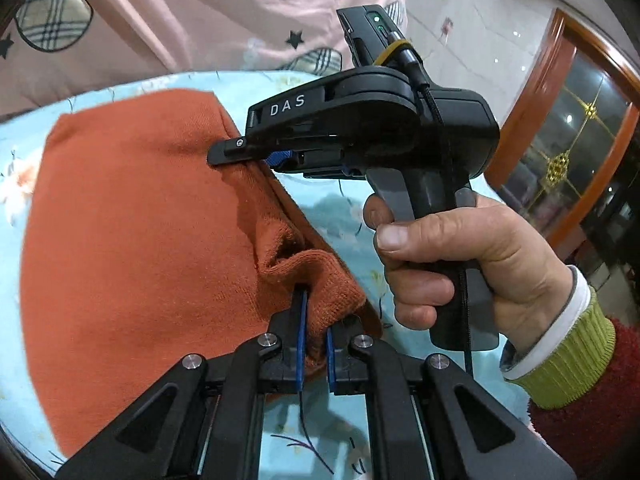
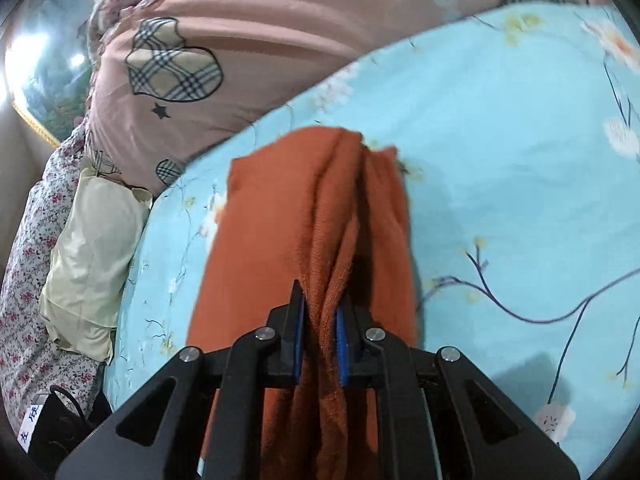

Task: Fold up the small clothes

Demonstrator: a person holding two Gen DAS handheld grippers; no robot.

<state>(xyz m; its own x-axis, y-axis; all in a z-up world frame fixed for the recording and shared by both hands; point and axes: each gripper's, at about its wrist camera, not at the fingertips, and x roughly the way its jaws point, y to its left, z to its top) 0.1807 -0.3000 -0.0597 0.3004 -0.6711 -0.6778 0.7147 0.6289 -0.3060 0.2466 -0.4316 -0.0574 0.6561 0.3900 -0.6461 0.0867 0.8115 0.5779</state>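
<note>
An orange knitted garment point(image 1: 132, 220) lies on a light blue flowered bedsheet point(image 1: 348, 216). My left gripper point(image 1: 314, 320) is shut on a bunched ribbed edge of the garment at its near right side. My right gripper point(image 1: 240, 152), seen from the left wrist view, is shut on the garment's far right edge; a hand holds its handle. In the right wrist view my right gripper point(image 2: 320, 312) pinches a gathered fold of the orange garment point(image 2: 304, 208), which hangs forward over the sheet point(image 2: 500, 152).
A pink quilt point(image 2: 248, 52) with plaid hearts lies at the back of the bed. A pale yellow pillow point(image 2: 88, 260) and a flowered cloth point(image 2: 24, 280) sit at the left. A wooden glass-fronted cabinet point(image 1: 576, 128) stands to the right.
</note>
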